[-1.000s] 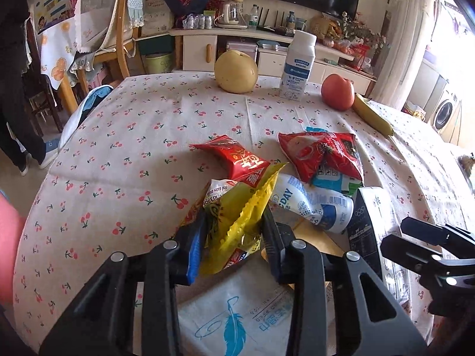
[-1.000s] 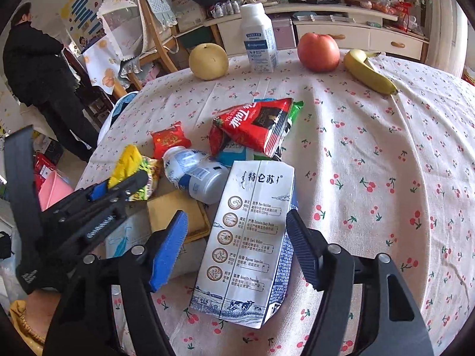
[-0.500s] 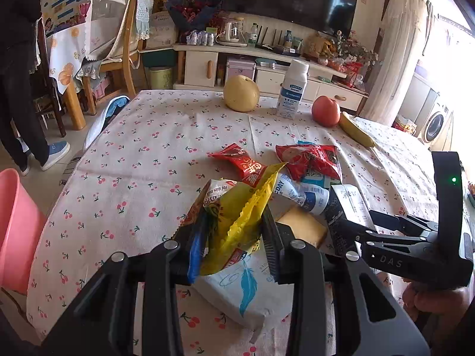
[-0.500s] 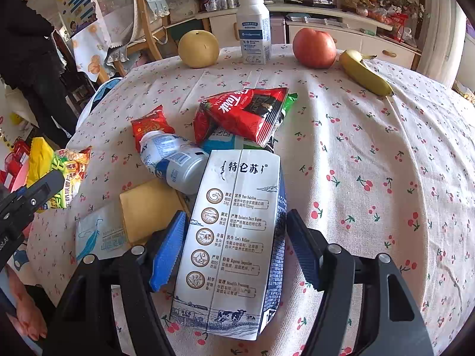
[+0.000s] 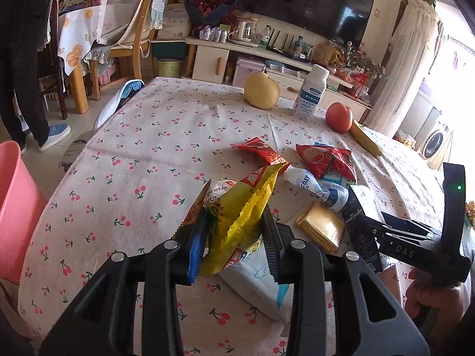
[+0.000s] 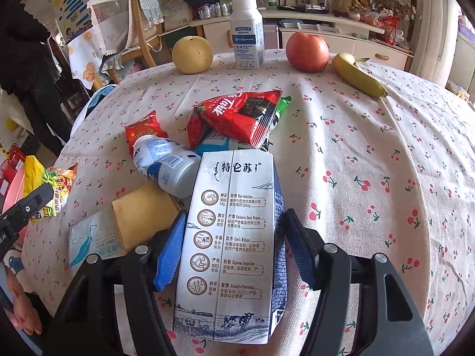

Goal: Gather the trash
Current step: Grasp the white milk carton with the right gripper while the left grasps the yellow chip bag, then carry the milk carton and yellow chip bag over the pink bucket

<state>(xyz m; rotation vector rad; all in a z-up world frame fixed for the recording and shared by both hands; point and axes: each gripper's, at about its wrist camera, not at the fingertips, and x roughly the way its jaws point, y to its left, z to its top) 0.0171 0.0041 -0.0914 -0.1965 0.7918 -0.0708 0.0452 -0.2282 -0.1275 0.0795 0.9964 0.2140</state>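
The crumpled yellow plastic snack wrapper is clamped between the pads of the left gripper and is held clear of the cherry-print tablecloth, to the left of the white rectangular milk carton. That carton is taken as reference: it lies flat on the cloth between the fingers of the right gripper, whose jaws are closing; whether the pads already press on its sides cannot be told, a slight gap being seen at the right pad. Just left of the carton, a flat yellow-brown square packet is seen on top of a white tissue pack with a blue feather print. At the carton's far-left corner a white plastic drink bottle lies on its side, touching it. Beyond that bottle a small red foil sachet is seen. Directly behind the carton a red-and-black snack bag is laid over a blue-white pack. Well behind, at the far table edge, a yellow round pear, an upright white bottle, a red apple and a yellow banana are lined up. A pink plastic bin is seen off the table, far left of the carton.
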